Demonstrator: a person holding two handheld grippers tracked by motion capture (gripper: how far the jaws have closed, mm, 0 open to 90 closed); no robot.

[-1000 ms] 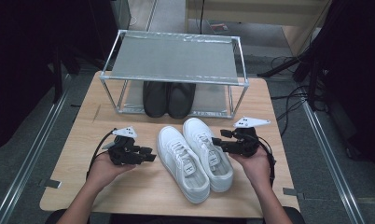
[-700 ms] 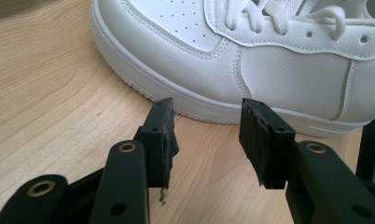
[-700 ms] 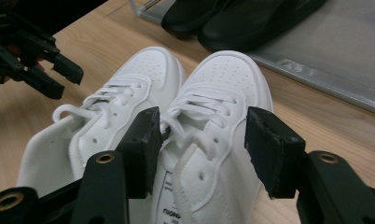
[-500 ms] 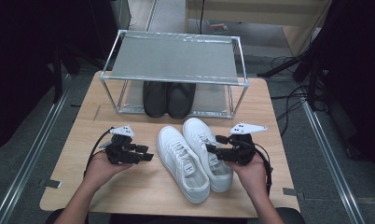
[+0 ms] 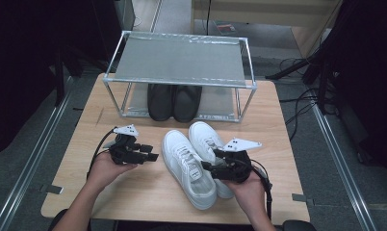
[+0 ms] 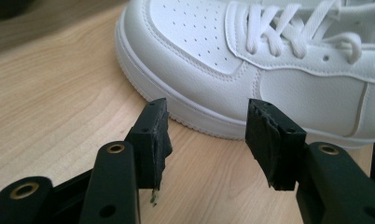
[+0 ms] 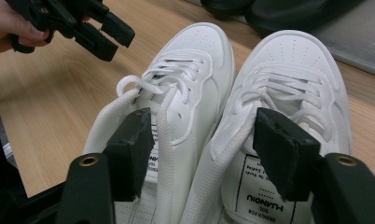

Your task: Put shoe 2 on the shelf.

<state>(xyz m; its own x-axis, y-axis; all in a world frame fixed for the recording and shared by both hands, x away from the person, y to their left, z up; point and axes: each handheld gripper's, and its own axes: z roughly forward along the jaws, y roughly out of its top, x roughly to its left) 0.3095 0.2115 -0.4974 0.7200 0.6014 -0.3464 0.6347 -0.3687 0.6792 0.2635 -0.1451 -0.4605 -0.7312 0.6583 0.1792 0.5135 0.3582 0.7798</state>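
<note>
Both grippers' jaws gape empty: left gripper [image 5: 150, 152] beside the white sneakers [image 5: 187, 166], right gripper [image 5: 207, 167] over them

table [image 5: 134, 192]: pale wood, matt, fine grain
rack [image 5: 182, 62]: bright metal frame, dull grey sheet top
black shoes [image 5: 174, 102]: dark, smooth, faint sheen
sneakers [image 5: 189, 168]: 2, white leather-like upper, pebbled sides, perforated toes, woven cloth laces, ribbed rubbery sole edge
left gripper [image 6: 206, 140]: black matt plastic, brass-coloured rivets, worn rough pads
right gripper [image 7: 202, 140]: same black matt plastic, scuffed pads
</note>
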